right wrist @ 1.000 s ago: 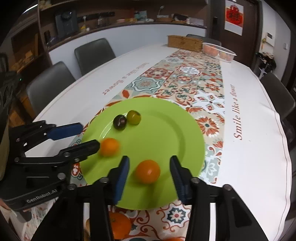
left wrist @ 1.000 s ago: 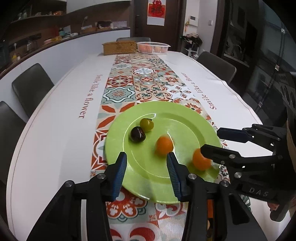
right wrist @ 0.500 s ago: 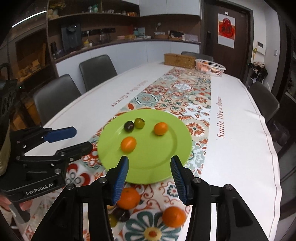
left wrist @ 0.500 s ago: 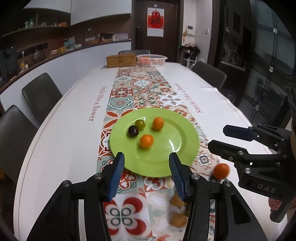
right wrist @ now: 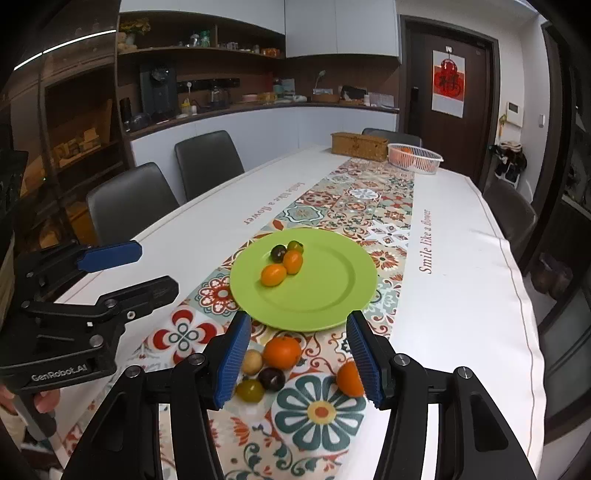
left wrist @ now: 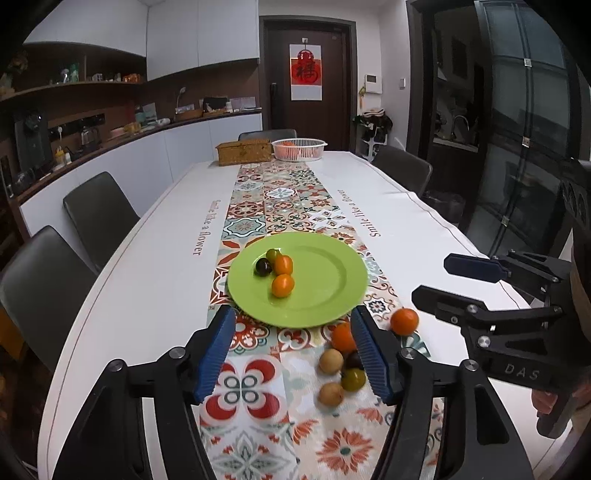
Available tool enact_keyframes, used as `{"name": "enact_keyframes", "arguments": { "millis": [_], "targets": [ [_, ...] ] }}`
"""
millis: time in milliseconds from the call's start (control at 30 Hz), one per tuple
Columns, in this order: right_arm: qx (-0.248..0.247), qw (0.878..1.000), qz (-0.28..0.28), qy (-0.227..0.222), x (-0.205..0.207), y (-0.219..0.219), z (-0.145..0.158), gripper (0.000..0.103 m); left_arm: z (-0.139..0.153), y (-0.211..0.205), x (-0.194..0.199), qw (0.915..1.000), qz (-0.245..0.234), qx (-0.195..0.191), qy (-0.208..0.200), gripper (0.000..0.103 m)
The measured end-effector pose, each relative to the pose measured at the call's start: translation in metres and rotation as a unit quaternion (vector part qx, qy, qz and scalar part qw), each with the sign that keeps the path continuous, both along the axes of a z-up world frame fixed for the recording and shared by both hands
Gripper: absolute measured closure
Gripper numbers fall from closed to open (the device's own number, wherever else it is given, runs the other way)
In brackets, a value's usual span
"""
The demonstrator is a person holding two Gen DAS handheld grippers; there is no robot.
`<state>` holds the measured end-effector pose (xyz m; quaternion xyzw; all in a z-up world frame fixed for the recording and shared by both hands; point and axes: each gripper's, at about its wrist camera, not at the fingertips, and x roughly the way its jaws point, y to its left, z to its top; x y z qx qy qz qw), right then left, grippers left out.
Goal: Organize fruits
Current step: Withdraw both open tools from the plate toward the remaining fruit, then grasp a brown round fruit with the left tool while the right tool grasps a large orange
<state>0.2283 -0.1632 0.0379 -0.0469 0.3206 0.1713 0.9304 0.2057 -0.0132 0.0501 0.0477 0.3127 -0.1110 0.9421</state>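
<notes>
Stock: four small fruits grouped left of centre on the plate (left wrist: 325,295), loose fruits (right wrist: 282,352) near it on the runner; both grippers (left wrist: 293,350) (right wrist: 297,354) empty, jaws opening, so you should drop over one fruit, centre it, close gently.

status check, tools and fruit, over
Left tool and right tool opening, both empty. Four fruits on green plate. Loose fruit waits near table edge. Path clear.

Upper left: dark shelves (left wrist: 74,85), white cabinets (left wrist: 203,33). Centre top: dark door (left wrist: 306,77). Grey chairs (left wrist: 98,214) left. Glass partition (left wrist: 524,122) right.
</notes>
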Motion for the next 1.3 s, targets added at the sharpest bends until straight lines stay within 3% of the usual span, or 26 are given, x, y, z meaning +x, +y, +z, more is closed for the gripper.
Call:
{"name": "enact_keyframes", "arguments": {
  "millis": [333, 533, 1000, 1300],
  "targets": [
    [0.007, 1.0, -0.013, -0.009, -0.032, -0.013, 0.003, 0.048, -0.006, -0.005, -0.035, 0.9997, 0.017, -0.008, 0.013, 0.035],
    [-0.002, 1.0, -0.024, 0.01, -0.036, -0.02, -0.009, 0.048, -0.023, -0.007, -0.039, 0.9983, 0.03, -0.018, 0.046, 0.035],
    [-0.012, 0.995, -0.056, 0.079, -0.019, -0.039, -0.056, 0.048, -0.077, -0.018, -0.017, 0.9906, 0.032, -0.008, 0.133, 0.035],
    [-0.024, 0.992, -0.064, 0.109, 0.003, -0.043, -0.081, 0.048, -0.103, -0.023, -0.001, 0.9858, 0.035, 0.0, 0.164, 0.035]
  ]
}}
